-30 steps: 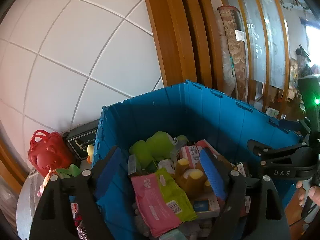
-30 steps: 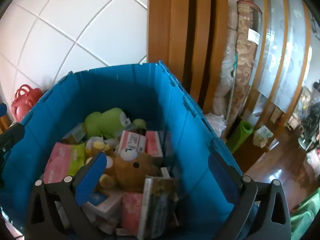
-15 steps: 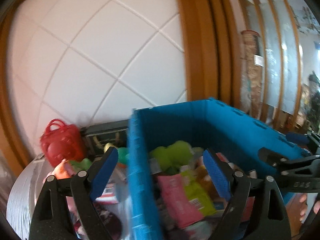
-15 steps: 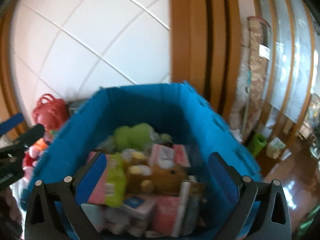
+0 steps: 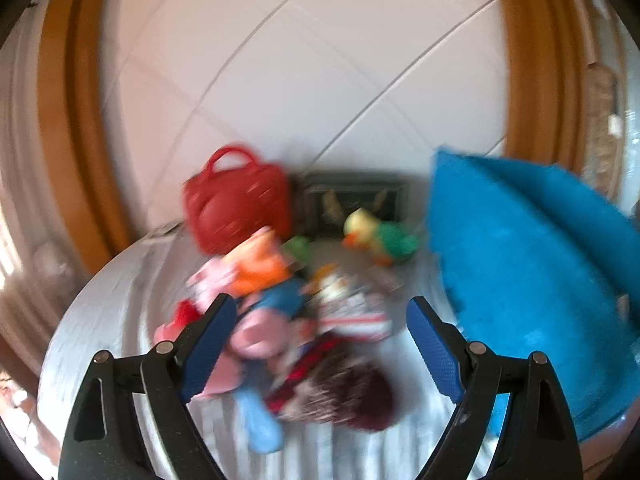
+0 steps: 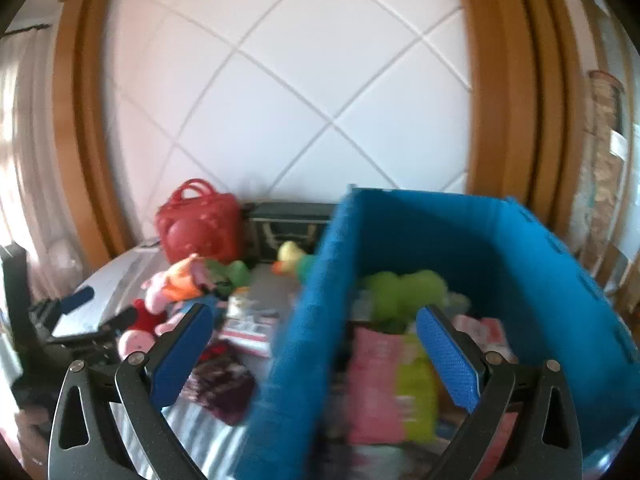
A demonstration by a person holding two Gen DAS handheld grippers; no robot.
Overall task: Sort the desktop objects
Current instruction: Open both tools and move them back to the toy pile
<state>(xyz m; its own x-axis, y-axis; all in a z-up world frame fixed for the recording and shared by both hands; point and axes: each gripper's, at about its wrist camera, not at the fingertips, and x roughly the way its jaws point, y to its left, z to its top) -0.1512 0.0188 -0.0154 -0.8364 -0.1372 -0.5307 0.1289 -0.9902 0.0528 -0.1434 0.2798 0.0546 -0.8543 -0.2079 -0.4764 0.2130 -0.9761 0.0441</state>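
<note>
The toy pile (image 5: 280, 320) lies just beyond the left gripper (image 5: 320, 344) (jaws wide, empty), bin (image 5: 540, 280) to its right; right gripper (image 6: 320, 352) gapes empty

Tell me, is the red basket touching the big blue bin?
Apart. The right wrist view shows the red basket and blue bin separated by a dark box.
</note>
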